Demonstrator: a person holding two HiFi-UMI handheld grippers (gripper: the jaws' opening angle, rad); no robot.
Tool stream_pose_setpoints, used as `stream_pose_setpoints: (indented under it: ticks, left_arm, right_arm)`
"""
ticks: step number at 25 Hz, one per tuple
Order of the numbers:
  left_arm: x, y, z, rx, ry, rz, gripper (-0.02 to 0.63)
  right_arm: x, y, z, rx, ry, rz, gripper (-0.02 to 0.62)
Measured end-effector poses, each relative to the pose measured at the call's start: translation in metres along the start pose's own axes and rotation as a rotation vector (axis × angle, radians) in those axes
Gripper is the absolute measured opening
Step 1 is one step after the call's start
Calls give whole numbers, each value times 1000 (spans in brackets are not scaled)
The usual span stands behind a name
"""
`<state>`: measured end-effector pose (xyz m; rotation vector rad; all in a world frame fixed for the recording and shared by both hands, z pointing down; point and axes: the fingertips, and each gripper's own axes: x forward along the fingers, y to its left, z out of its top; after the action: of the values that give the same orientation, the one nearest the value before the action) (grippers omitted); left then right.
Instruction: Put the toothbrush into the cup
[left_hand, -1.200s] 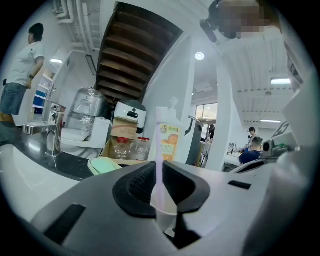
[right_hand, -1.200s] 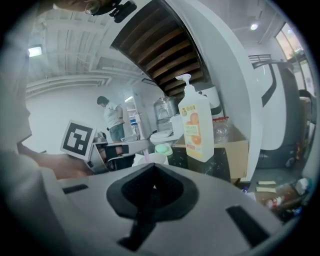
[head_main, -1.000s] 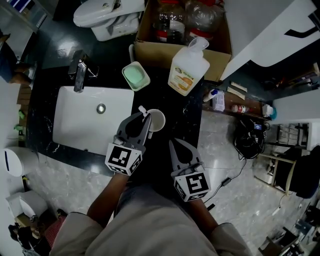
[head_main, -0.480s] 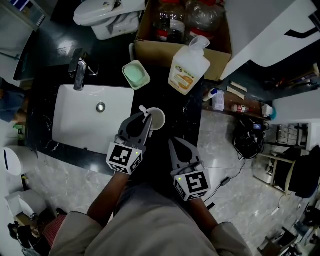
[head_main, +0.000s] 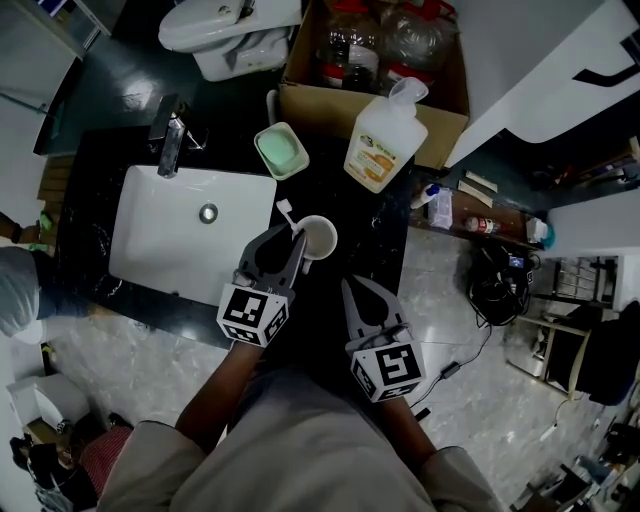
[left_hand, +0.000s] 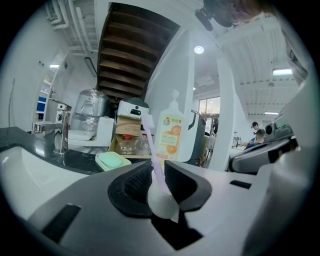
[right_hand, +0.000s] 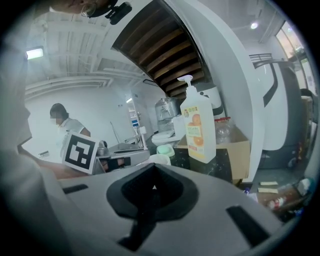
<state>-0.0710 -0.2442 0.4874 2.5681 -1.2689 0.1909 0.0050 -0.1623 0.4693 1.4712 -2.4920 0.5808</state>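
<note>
Parting the left gripper (head_main: 296, 236) jaws, just opening slightly, toothbrush (head_main: 285, 208) loose between them at the white cup (head_main: 324, 240) rim; holding the right gripper (head_main: 350, 285) pinched together, empty.

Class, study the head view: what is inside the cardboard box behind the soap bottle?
At least two clear containers with red bands stand in the cardboard box. Its front wall covers their bases and the box floor.

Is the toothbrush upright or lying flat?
Nearly upright: the toothbrush rises, tilted slightly, between the jaws of the left gripper, which have just been opening.
</note>
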Motion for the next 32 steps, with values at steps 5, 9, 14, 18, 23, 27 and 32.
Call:
stream_pose_setpoints:
  ticks: [5, 9, 14, 18, 23, 27, 32]
  left_arm:
    - [-4, 3, -1, -37, -4, 12, 115]
    - [-11, -1, 1, -38, -16, 9, 115]
    - [-19, -11, -1, -47, -15, -14, 115]
    - [-29, -20, 0, -51, -28, -24, 114]
    - [-42, -33, 3, -59, -51, -46, 76]
    - [-50, -49, 7, -61, -62, -92, 32]
    - [-60, -70, 20, -64, -94, -129, 11]
  right_arm:
    - [-2, 3, 3, -10, -11, 8, 6]
    - [-5, 4, 6, -17, -23, 9, 6]
    - [-10, 9, 6, -22, -32, 21, 8]
    - [-15, 13, 8, -37, -43, 32, 6]
    - [-23, 12, 9, -37, -56, 40, 6]
    - [-29, 14, 11, -46, -68, 57, 6]
    - [-39, 14, 14, -47, -95, 75, 6]
